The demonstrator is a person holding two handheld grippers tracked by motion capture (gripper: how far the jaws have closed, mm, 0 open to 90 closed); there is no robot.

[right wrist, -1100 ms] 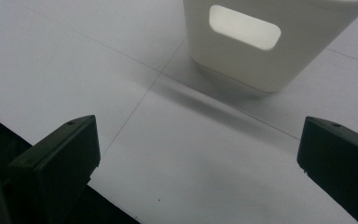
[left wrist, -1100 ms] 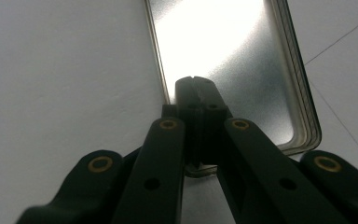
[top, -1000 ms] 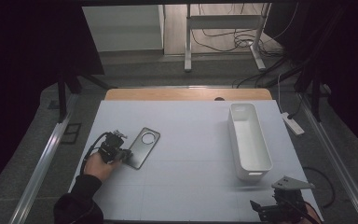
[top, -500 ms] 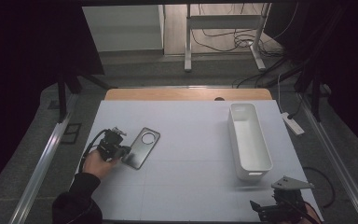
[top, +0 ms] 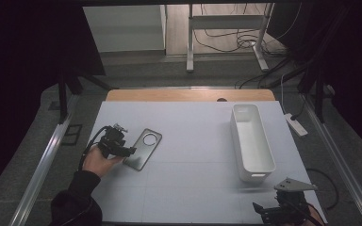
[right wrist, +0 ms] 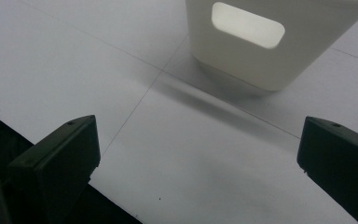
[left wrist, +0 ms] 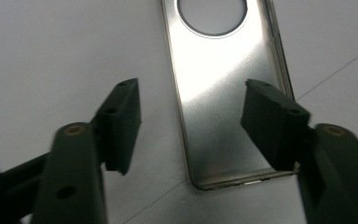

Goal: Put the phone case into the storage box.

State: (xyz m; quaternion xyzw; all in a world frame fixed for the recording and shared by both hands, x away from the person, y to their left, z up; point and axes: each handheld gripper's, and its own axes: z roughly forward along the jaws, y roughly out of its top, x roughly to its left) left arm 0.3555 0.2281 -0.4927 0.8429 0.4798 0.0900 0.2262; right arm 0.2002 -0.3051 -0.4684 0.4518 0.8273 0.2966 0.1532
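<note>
A flat brushed-metal plate with a round hole near its far end lies on the white table's left side. My left gripper sits at the plate's near-left end, held by a hand. In the left gripper view the plate lies flat, its near end between the open jaws of the left gripper, neither jaw touching it. My right gripper rests open at the table's front right corner. Its jaws hold nothing and face the end of a white bin.
The long white bin stands on the right side of the table, with a handle slot in its near end. A wooden strip edges the table's far side. A white power strip lies off the right edge.
The left hand and gripper have crept slightly toward the plate. The right gripper has stayed put.
</note>
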